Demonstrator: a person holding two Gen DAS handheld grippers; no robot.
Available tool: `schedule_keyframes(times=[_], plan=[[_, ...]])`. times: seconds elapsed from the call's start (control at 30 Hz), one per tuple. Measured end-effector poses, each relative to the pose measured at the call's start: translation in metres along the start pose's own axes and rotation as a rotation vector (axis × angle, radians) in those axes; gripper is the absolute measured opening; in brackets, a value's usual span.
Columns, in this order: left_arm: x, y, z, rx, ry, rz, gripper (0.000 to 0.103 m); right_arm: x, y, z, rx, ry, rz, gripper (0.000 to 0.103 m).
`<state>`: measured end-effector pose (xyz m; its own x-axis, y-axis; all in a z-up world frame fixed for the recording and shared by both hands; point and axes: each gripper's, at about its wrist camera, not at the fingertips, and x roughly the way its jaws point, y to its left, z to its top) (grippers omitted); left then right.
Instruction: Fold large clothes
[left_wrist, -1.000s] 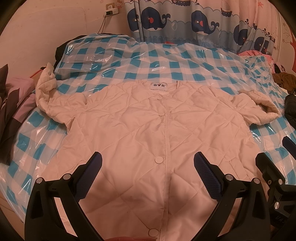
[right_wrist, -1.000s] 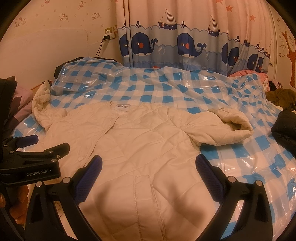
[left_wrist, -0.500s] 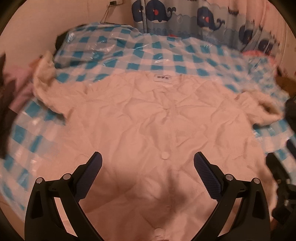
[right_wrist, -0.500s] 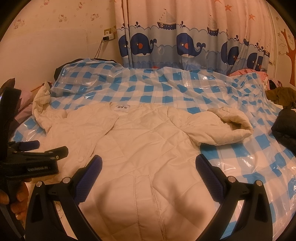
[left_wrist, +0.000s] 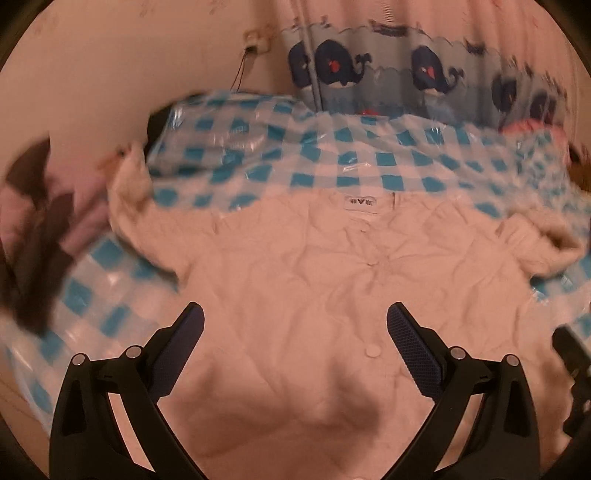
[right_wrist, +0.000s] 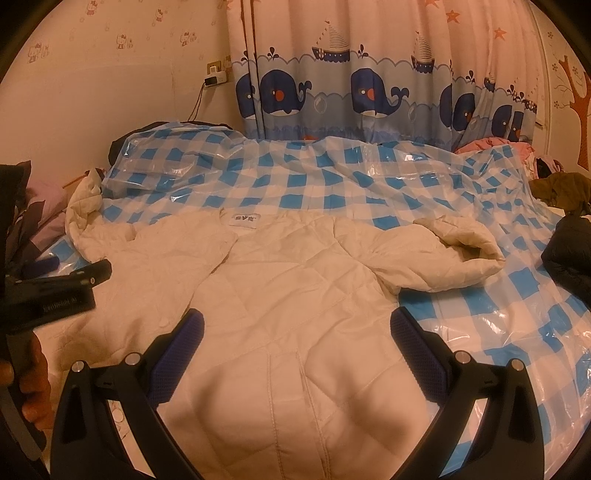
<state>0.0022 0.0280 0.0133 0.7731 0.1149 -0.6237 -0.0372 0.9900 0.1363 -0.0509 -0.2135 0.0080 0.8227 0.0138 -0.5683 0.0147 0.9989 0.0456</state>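
A cream quilted jacket (left_wrist: 314, 280) lies spread front-up on the blue-and-white checked plastic sheet (left_wrist: 332, 162), collar label away from me, buttons down the middle. In the right wrist view the jacket (right_wrist: 295, 280) shows its right sleeve (right_wrist: 454, 254) bent across the sheet (right_wrist: 332, 177) and its left sleeve (right_wrist: 85, 206) reaching to the far left. My left gripper (left_wrist: 294, 325) hovers open over the lower front of the jacket, nothing between its fingers. My right gripper (right_wrist: 295, 328) is open above the jacket's right side. The left gripper's body (right_wrist: 55, 291) shows at the left edge of the right wrist view.
A whale-print curtain (right_wrist: 351, 92) hangs behind the bed. Dark and purple clothes (left_wrist: 40, 221) pile at the left edge. A dark garment (right_wrist: 569, 251) and an olive one (right_wrist: 557, 188) lie at the right. A wall socket with a cord (right_wrist: 214, 75) is on the back wall.
The left wrist view has tilted up and shifted, with motion blur, so more wall and curtain show. The left gripper has risen in the right wrist view. The jacket has not moved.
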Motion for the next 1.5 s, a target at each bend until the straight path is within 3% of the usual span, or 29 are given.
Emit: schedule_keyframes(times=[0.1, 0.87, 1.0, 1.17, 1.33, 1.5], plan=[[0.0, 0.002, 0.002, -0.044, 0.021, -0.051, 0.096, 0.0, 0.0, 0.001, 0.002, -0.001, -0.001, 0.097], [0.004, -0.01, 0.002, -0.01, 0.055, -0.091, 0.096, 0.004, -0.017, 0.0, 0.007, 0.001, -0.016, 0.097], [0.013, -0.011, 0.0, -0.008, 0.089, -0.097, 0.096, -0.003, -0.047, 0.021, 0.005, -0.05, -0.096, 0.097], [0.016, -0.013, -0.002, 0.0, 0.107, -0.131, 0.096, 0.001, -0.127, 0.071, 0.049, -0.071, -0.262, 0.097], [0.023, -0.02, -0.004, 0.009, 0.138, -0.168, 0.096, 0.056, -0.189, 0.106, 0.02, 0.066, -0.346, 0.097], [0.031, -0.03, -0.009, 0.031, 0.169, -0.183, 0.096, 0.145, -0.199, 0.122, -0.116, 0.258, -0.362, 0.097]])
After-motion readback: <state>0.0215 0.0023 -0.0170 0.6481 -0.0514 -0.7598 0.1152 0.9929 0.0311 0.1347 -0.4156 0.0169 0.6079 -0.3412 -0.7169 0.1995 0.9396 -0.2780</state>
